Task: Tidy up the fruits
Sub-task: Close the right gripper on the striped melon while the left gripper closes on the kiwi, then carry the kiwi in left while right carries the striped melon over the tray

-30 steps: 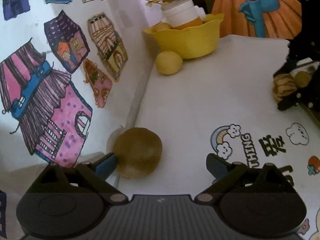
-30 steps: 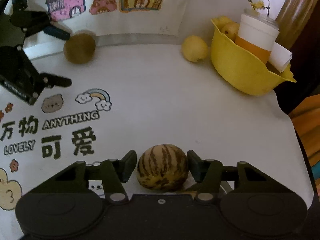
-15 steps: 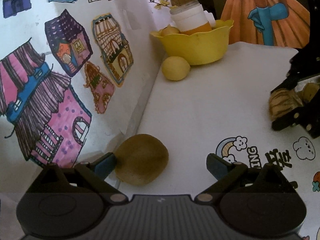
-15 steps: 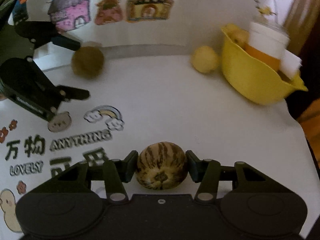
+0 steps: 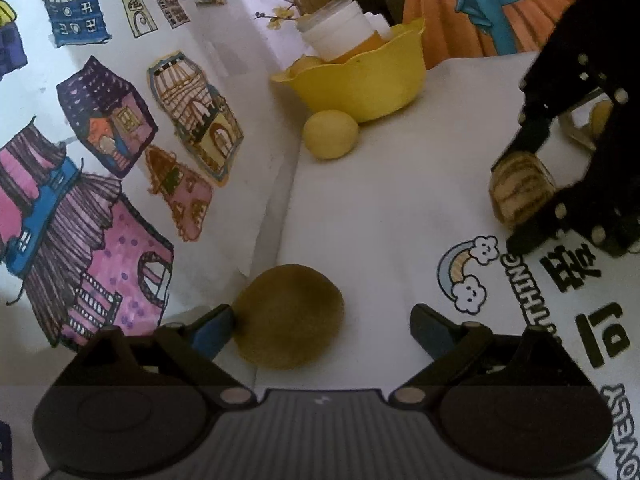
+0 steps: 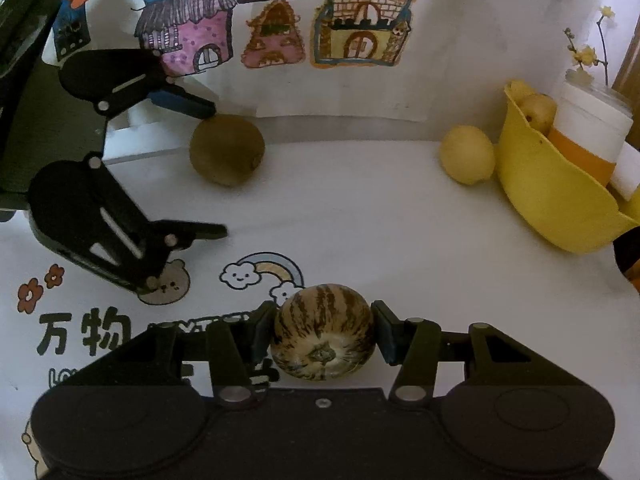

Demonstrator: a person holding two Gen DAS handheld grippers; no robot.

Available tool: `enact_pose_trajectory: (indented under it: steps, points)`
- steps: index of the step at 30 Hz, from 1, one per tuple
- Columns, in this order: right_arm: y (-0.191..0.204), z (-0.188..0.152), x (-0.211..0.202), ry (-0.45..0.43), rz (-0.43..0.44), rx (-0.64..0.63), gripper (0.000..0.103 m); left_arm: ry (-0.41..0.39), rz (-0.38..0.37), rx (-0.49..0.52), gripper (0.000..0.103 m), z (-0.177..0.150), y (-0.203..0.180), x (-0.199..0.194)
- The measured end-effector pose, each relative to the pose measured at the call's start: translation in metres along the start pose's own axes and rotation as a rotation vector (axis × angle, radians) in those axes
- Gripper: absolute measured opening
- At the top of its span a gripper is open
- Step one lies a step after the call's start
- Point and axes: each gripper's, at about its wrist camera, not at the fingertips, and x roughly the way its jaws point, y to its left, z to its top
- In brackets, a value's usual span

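A brown kiwi [image 5: 288, 316] lies on the white printed table [image 5: 400, 200] by the wall. My left gripper [image 5: 322, 316] straddles it and its jaws are closing: the blue left pad [image 5: 212, 330] touches the kiwi and the right one stands apart. From the right wrist view the left gripper [image 6: 214, 172] shows the same gap. My right gripper [image 6: 323, 330] is shut on a brown-striped round fruit [image 6: 324, 332], seen side-on as the striped fruit [image 5: 520, 190]. A lemon [image 6: 466, 154] lies beside a yellow bowl [image 6: 552, 192] at the back right.
The yellow bowl holds a white-and-orange cup [image 6: 588, 136] and a pale fruit [image 6: 538, 112]. A wall with coloured house drawings [image 6: 360, 24] runs along the table's far side. A table edge drops off past the bowl [image 5: 360, 84].
My right gripper has carried the striped fruit closer to the wall and the kiwi. My left gripper has rolled a little and its fingers have narrowed around the kiwi.
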Motion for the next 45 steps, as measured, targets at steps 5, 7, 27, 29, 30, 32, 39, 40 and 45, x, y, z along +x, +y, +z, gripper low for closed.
enact_pose_trajectory:
  steps: [5,7,27,29,30,32,39,40,45]
  points:
    - [0.002,0.002,-0.001,-0.010,0.015,0.006,0.053,0.025,0.062,-0.024,0.074,0.012,0.002,0.011]
    - [0.003,0.002,-0.002,-0.013,0.019,0.006,0.054,0.017,0.069,-0.045,0.065,0.016,0.005,0.014]
    - [0.002,-0.002,-0.006,0.003,0.019,0.028,0.054,-0.054,-0.061,-0.004,0.064,0.018,-0.017,-0.002]
    - [0.003,-0.003,-0.005,0.021,0.013,0.028,0.054,-0.050,-0.065,-0.016,0.064,0.018,-0.016,-0.002]
    - [0.002,-0.002,-0.003,0.028,0.012,0.029,0.055,-0.048,-0.064,-0.018,0.064,0.017,-0.017,-0.003]
    - [0.002,-0.004,-0.004,0.017,0.003,0.047,0.054,-0.048,-0.058,-0.018,0.063,0.011,-0.018,-0.011]
    - [0.004,-0.009,-0.013,-0.019,-0.022,0.060,0.053,-0.057,-0.112,-0.157,0.063,0.003,-0.009,-0.022]
    - [0.004,-0.010,-0.017,-0.030,-0.026,0.071,0.053,-0.059,-0.124,-0.186,0.062,0.001,-0.008,-0.024]
    - [0.007,-0.019,-0.046,-0.069,-0.026,0.104,0.053,-0.068,-0.189,-0.301,0.062,-0.008,-0.007,-0.038]
